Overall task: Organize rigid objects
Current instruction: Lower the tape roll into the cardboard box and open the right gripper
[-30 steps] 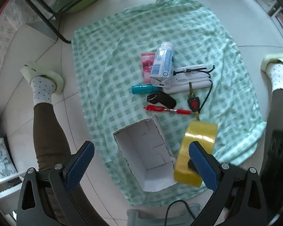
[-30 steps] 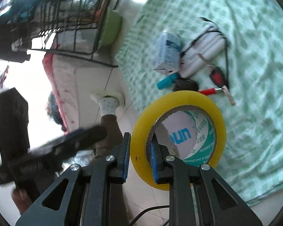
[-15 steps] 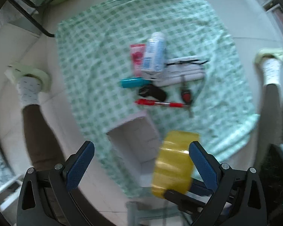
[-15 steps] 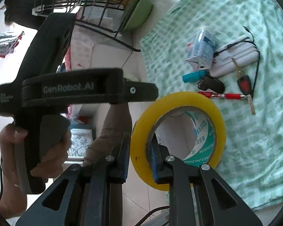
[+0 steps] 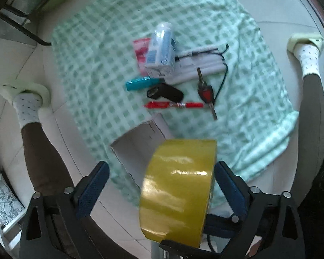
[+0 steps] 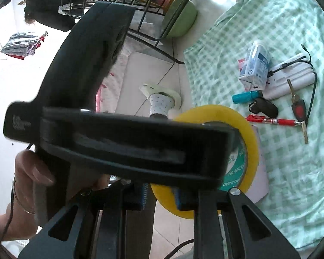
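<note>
Two grippers: my right gripper (image 6: 159, 196) clamps the yellow packing-tape roll (image 5: 179, 187).
Left gripper (image 5: 159, 185): fingers spread wide.
Cardboard box (image 5: 138, 149): cloth's near edge.

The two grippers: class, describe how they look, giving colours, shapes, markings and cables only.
The left gripper has black angular finger arms with triangular cut-outs and silver screws, and blue textured pads. The right gripper is built the same, black with blue pads. From the right wrist view, the left one's body is a chunky black handle with small, blurred white lettering, and a thin black cable runs below the hand gripping it.
</note>
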